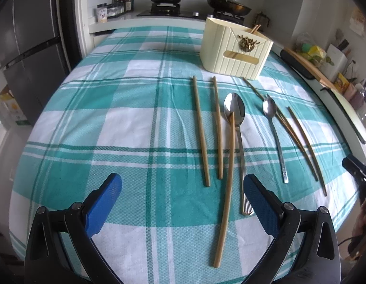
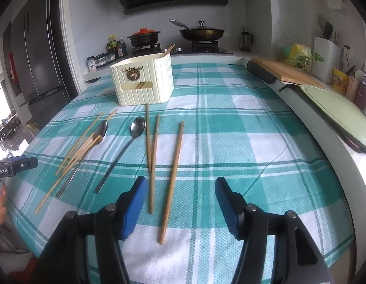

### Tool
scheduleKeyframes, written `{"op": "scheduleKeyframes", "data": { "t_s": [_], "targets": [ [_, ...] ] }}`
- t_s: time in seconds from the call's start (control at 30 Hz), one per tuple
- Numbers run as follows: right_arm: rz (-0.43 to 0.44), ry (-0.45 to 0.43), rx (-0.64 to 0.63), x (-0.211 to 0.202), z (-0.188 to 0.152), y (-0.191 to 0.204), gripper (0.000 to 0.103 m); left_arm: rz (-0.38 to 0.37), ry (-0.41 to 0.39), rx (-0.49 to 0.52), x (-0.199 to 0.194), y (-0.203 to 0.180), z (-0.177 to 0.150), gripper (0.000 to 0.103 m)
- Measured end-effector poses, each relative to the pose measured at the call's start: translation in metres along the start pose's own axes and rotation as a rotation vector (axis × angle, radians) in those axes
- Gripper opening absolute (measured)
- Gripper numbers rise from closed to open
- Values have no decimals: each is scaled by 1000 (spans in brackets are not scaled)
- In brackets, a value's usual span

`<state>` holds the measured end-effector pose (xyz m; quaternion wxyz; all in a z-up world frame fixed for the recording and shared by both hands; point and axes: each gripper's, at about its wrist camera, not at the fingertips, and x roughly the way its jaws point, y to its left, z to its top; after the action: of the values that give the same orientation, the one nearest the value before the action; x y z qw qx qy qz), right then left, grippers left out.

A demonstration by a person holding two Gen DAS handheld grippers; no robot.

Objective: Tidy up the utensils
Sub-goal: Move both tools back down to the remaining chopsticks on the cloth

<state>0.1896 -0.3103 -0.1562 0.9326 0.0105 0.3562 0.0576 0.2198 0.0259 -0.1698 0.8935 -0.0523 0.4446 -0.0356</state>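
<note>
While chopsticks [image 1: 200, 130] and spoons [image 1: 237, 127] lie mid-surface, the box [image 1: 235, 47] stands near the far edge. Both the left hand-held gripper [image 1: 183, 196] and the right hand-held gripper [image 2: 180, 196] gape wide, holding nothing.

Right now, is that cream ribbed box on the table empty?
Not empty: the cream ribbed plastic box holds wooden chopsticks, their tips poking above its rim and showing through its front slot.

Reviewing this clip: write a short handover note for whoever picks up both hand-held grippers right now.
Left hand-held gripper: open, empty, above the cloth near the big spoon and the long chopstick lying across it.
Right hand-held gripper: open, empty, over the rightmost chopstick.
Done: a few chopsticks already stand in the cream holder.
Left: six loose chopsticks and both spoons, including the small spoon, lie on the checked tablecloth in front of the holder.
</note>
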Motion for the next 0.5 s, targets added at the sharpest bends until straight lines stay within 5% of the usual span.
{"op": "scheduleKeyframes", "data": {
  "t_s": [0.5],
  "targets": [
    [10, 6, 8, -2, 1, -2, 56, 23, -21, -28, -3, 10, 2, 102]
  ]
}}
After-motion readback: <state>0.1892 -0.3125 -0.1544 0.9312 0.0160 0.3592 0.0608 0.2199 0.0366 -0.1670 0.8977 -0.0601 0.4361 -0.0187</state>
